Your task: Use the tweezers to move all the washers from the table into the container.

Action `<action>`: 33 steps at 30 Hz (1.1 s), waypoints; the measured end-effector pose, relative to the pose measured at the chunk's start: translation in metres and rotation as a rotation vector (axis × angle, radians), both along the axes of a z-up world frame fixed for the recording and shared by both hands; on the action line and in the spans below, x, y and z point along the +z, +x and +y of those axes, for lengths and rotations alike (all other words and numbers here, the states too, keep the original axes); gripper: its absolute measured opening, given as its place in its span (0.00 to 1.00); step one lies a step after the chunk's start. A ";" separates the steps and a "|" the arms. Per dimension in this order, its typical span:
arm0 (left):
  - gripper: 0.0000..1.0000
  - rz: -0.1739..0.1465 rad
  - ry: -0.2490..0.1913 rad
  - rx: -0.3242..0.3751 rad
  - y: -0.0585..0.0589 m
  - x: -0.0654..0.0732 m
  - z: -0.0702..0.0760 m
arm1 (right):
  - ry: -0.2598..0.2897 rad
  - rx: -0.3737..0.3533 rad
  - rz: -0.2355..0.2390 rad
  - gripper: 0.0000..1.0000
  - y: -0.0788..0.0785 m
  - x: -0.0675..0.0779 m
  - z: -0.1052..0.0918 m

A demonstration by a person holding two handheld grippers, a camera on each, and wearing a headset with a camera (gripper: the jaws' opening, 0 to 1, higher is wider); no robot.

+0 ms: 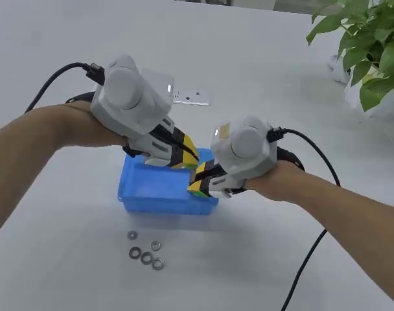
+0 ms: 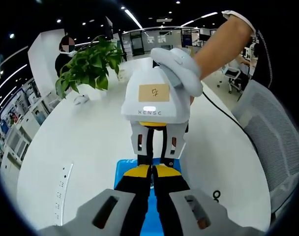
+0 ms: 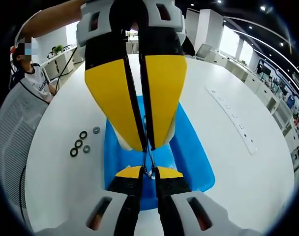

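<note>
Five washers (image 1: 146, 258) sit loose on the bench (image 1: 61, 265), just in front of the blue container (image 1: 151, 193). Left gripper (image 1: 189, 155) fingers are clamped tight on the tweezers (image 3: 146, 156) over the container. Right gripper (image 3: 152, 173) fingers are pinched almost closed around their tip.

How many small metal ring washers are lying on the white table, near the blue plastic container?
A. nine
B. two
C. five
C: five small metal ring washers lie loose on the white table, just outside the front wall of the blue plastic container.
</note>
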State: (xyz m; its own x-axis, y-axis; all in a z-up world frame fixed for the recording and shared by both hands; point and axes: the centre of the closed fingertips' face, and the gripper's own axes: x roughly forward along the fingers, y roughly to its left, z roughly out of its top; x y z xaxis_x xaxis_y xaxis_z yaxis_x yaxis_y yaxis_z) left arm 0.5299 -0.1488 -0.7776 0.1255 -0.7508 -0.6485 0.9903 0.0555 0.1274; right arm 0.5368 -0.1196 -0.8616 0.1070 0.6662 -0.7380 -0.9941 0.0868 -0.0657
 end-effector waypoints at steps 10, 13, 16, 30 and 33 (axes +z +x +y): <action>0.06 -0.001 -0.001 0.002 -0.004 0.009 0.000 | 0.004 -0.005 -0.015 0.12 0.000 0.009 -0.003; 0.06 -0.003 -0.002 0.002 -0.005 0.013 0.000 | 0.008 -0.004 -0.019 0.12 -0.002 0.012 -0.002; 0.06 -0.004 -0.002 0.004 -0.008 0.018 0.002 | 0.009 -0.002 -0.024 0.12 -0.004 0.017 -0.001; 0.06 -0.022 0.004 0.000 -0.024 0.044 0.008 | 0.038 0.006 -0.062 0.12 -0.016 0.045 0.006; 0.06 -0.018 0.010 -0.003 -0.029 0.047 0.010 | 0.039 0.012 -0.065 0.12 -0.020 0.048 0.008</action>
